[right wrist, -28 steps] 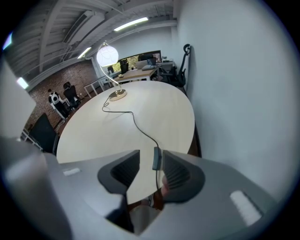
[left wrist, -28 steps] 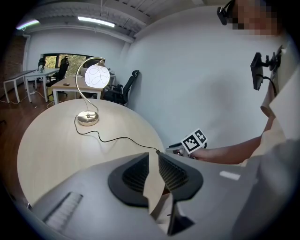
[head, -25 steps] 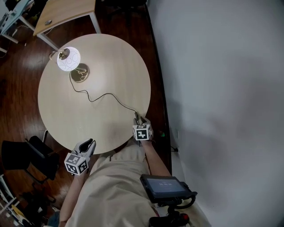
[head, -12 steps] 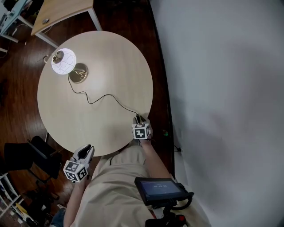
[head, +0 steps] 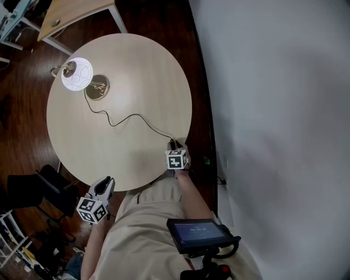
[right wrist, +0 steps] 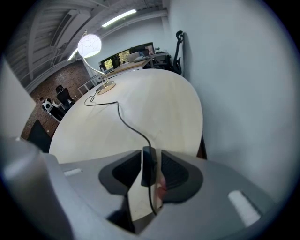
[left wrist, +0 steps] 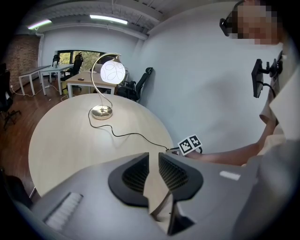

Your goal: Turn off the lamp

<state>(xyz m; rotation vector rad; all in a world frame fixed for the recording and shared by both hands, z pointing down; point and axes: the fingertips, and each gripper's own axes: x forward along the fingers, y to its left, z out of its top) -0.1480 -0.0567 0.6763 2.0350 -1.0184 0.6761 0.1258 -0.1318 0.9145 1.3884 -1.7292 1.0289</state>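
Note:
The lamp's round shade (head: pixel 76 74) glows above its brass base (head: pixel 98 87) at the far left of the round table (head: pixel 142 65). Its black cord (head: pixel 131 116) snakes to an inline switch (head: pixel 173 145) at the near right edge. My right gripper (head: pixel 174 147) points steeply down over that switch. In the right gripper view the switch (right wrist: pixel 148 164) stands between the closing jaws, close to the left pad, with a gap to the right pad. My left gripper (head: pixel 105 183) hovers at the near left edge, its jaws a narrow gap apart with nothing between them (left wrist: pixel 153 166).
A grey wall (head: pixel 273 109) runs close along the table's right side. A wooden desk (head: pixel 76 13) stands beyond the table, and a black chair (head: pixel 33 191) at its near left. A small screen on a mount (head: pixel 199 232) hangs at the person's chest.
The right gripper stays over the cord's switch, slightly lower. The left gripper has drifted a little back from the table's edge towards the person. The lamp stays lit.

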